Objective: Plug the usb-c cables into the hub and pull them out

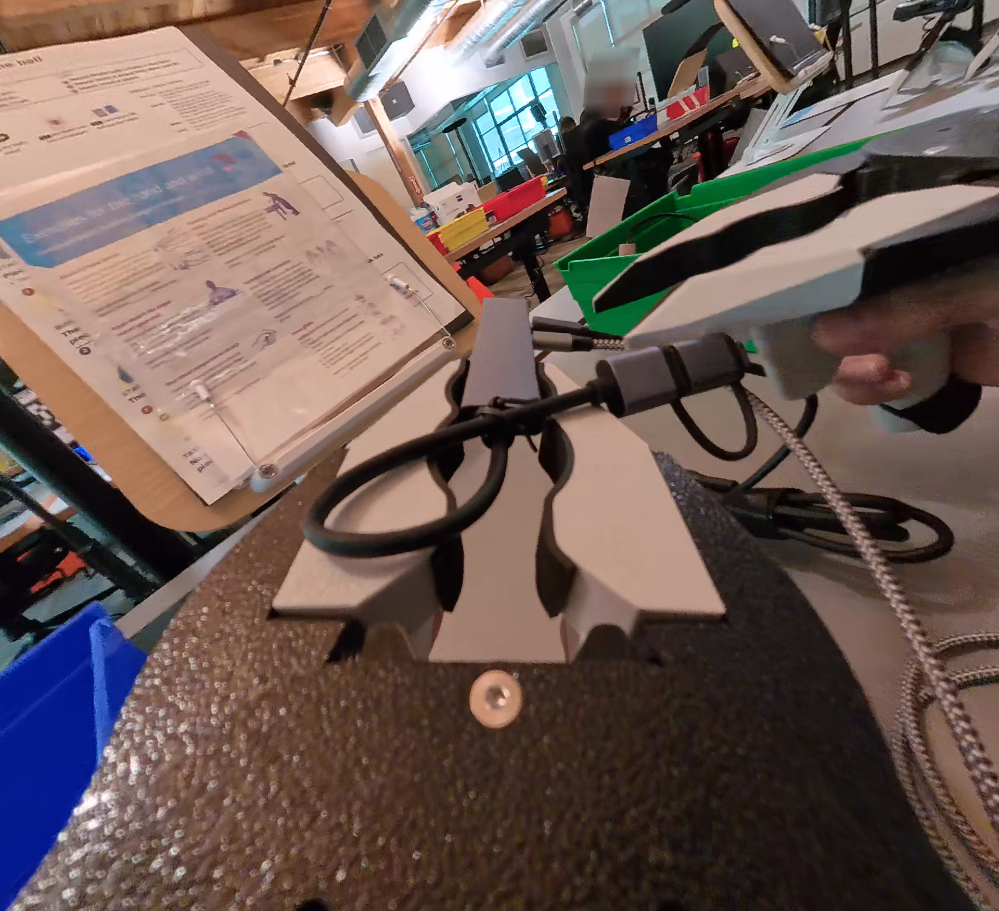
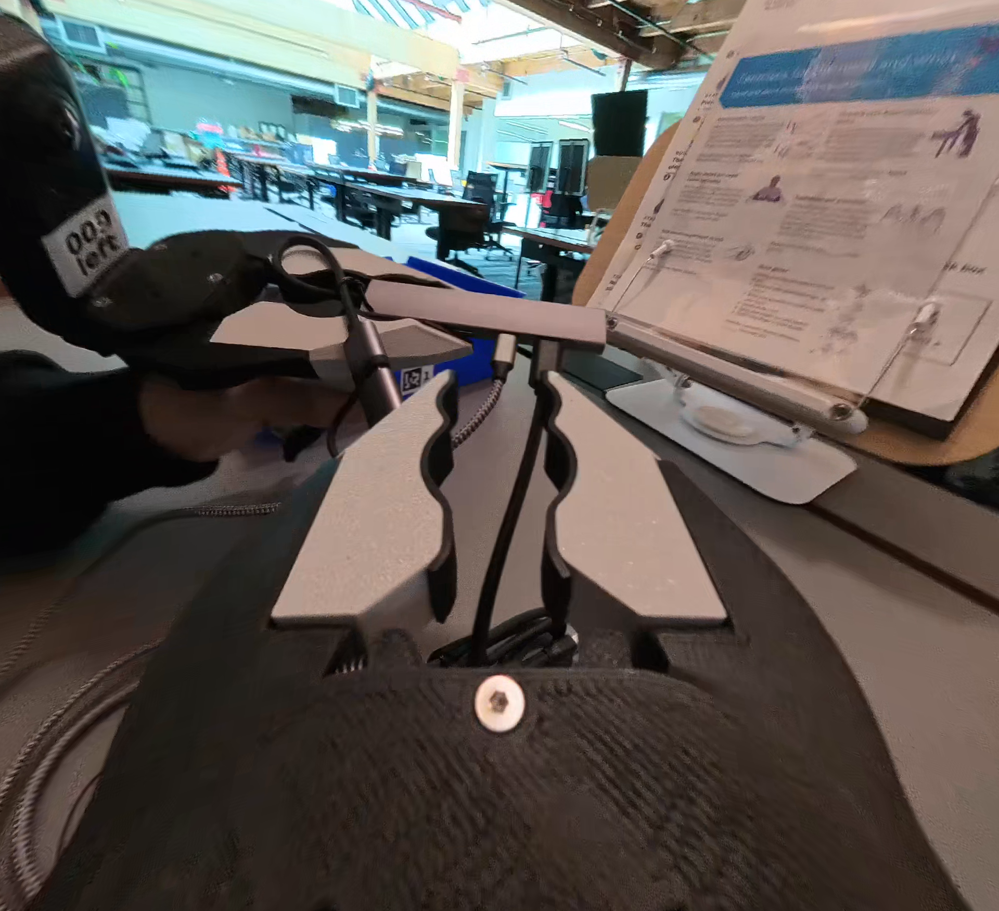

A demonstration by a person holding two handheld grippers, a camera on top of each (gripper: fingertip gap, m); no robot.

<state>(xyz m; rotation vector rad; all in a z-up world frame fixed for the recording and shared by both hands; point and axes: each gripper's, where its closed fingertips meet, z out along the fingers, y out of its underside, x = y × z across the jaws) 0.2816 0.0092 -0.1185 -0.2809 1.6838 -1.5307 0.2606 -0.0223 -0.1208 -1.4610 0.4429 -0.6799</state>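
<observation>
Grey hub clamped in left gripper jaws; right gripper jaws around black plug, contact unclear.

Surface: a pale grey table, its bare top running under both views.
Stand: a white flat base plate lies on the table at the right wrist view's right side, carrying a tilted board with a printed sheet.
Cables: a bundle of black cable lies on the table; just beside it, loops of braided grey cable.
Bins: a green bin and a blue bin sit at the table's edges; whether they rest on it cannot be told.
</observation>
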